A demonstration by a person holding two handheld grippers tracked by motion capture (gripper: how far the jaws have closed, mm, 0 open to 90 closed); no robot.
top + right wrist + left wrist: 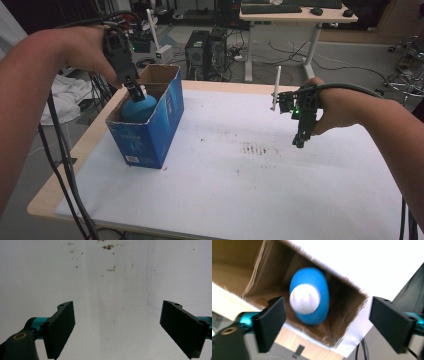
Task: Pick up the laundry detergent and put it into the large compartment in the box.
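Over the box: left gripper [136,92], black jaws spread wide, nothing pinched.
Inside the box: smooth round blue ball with a white cap [309,300], lying on the brown floor, loose.
Box: blue cardboard box with an open top [150,135], rough torn rim, near the table's left edge.
Right side: right gripper [301,141], jaws wide apart, holding nothing, above the flat white table [240,190].
Marks: small brown specks [254,148] on the sheet.
Room: lots of bare white table between box and right gripper.

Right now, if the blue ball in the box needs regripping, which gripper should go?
Left. The left gripper hangs open directly above the blue ball inside the box; the right gripper is across the table.
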